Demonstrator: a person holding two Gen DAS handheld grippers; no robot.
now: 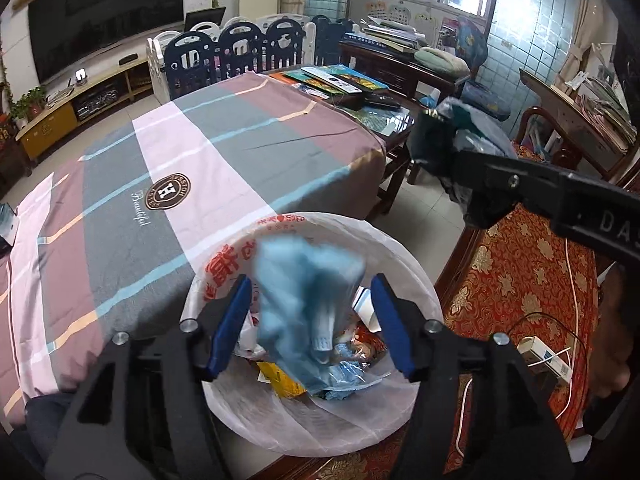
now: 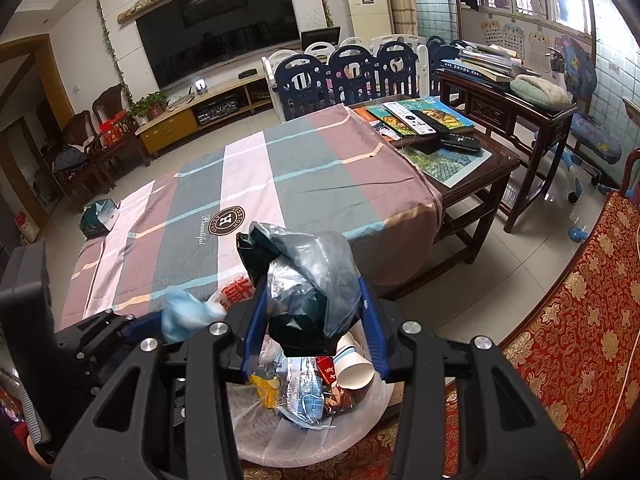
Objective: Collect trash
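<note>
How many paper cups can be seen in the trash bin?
1. A white paper cup with a striped rim lies on its side at the right of the lined trash bin, below the right hand-held gripper. More may be buried under other trash.

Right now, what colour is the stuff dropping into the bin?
Light blue, clearest in the left wrist view.

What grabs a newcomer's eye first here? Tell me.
The white-lined round trash bin below both grippers, packed with wrappers and a paper cup. A crumpled light blue tissue wad, blurred, hangs between the open fingers of the left gripper above it. The right gripper is shut on a dark, crinkled plastic bag bundle, with the striped pink-and-grey tablecloth behind.
</note>
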